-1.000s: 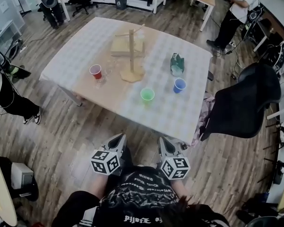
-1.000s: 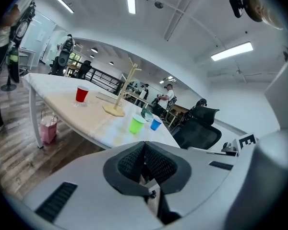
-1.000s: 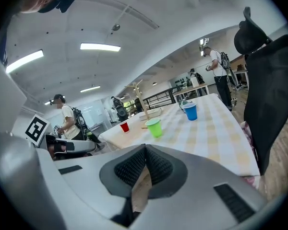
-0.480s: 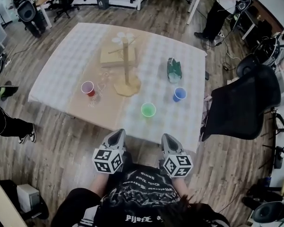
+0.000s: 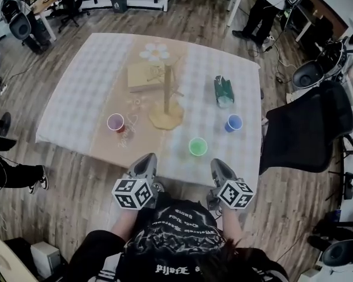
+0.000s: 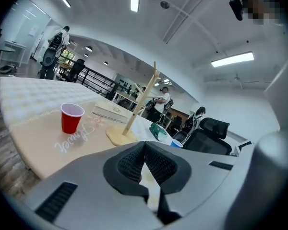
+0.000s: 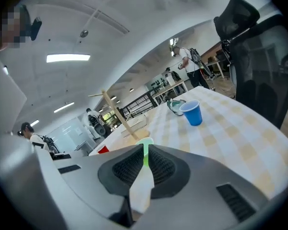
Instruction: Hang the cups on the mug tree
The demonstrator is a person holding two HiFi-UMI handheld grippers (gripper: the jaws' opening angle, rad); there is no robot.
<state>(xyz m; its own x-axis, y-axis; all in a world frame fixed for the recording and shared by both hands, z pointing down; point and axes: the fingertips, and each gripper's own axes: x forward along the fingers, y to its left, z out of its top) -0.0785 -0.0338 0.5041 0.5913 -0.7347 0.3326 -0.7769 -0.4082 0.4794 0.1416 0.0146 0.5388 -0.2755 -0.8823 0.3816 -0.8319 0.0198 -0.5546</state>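
Surface: checked-cloth table (image 5: pixel 70 98), ahead of tongs.
L tong (image 5: pixel 146 160): closed, empty.
R tong (image 5: pixel 219 164): just parting, empty; green plastic cup (image 5: pixel 197 146) ahead.
Right of it: black office chair (image 5: pixel 300 128).

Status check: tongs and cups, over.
Left tongs shut, empty. Right tongs just cracking open, empty. Red cup, green cup, blue cup on table, mug tree bare. Path clear.
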